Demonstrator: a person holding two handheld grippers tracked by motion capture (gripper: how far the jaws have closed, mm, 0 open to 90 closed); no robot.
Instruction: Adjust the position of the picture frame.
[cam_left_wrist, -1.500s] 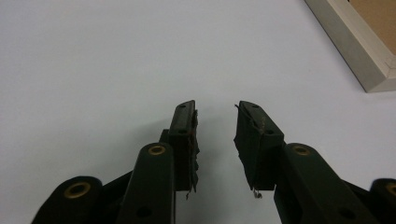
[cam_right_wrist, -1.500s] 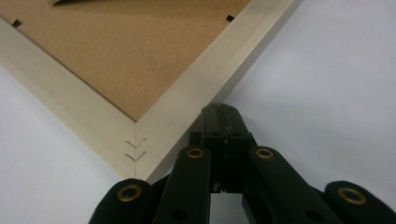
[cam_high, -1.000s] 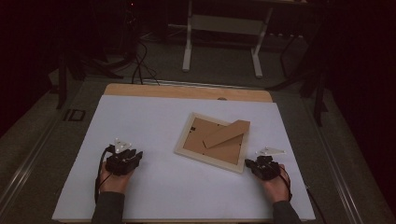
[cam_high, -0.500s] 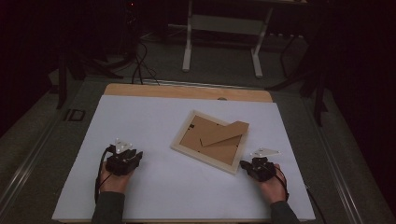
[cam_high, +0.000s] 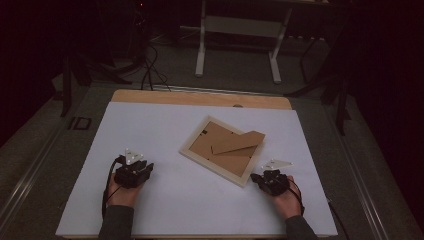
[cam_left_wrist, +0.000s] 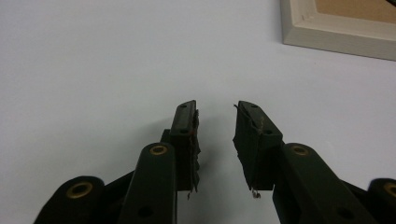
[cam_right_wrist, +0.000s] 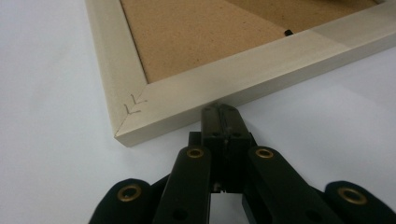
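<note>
A light wooden picture frame (cam_high: 222, 150) lies face down on the white table top (cam_high: 165, 130), its brown backing and fold-out stand facing up. My right gripper (cam_high: 256, 178) is shut, and in the right gripper view its closed tips (cam_right_wrist: 223, 112) touch the outer edge of the frame (cam_right_wrist: 261, 60) close to the near corner. My left gripper (cam_high: 144, 168) rests at the front left, well apart from the frame. Its jaws (cam_left_wrist: 215, 116) stand open over bare table with nothing between them, and a corner of the frame (cam_left_wrist: 336, 28) lies at the upper right of that view.
A strip of bare wood (cam_high: 200, 97) runs along the table's far edge. Behind the table the dark floor holds cables (cam_high: 147, 70) and a white stand (cam_high: 240, 25). A person's hands and dark sleeves come in from the front edge.
The right gripper has moved a little to the left against the frame's edge, and the frame has slid slightly left. The left gripper has stayed put.
</note>
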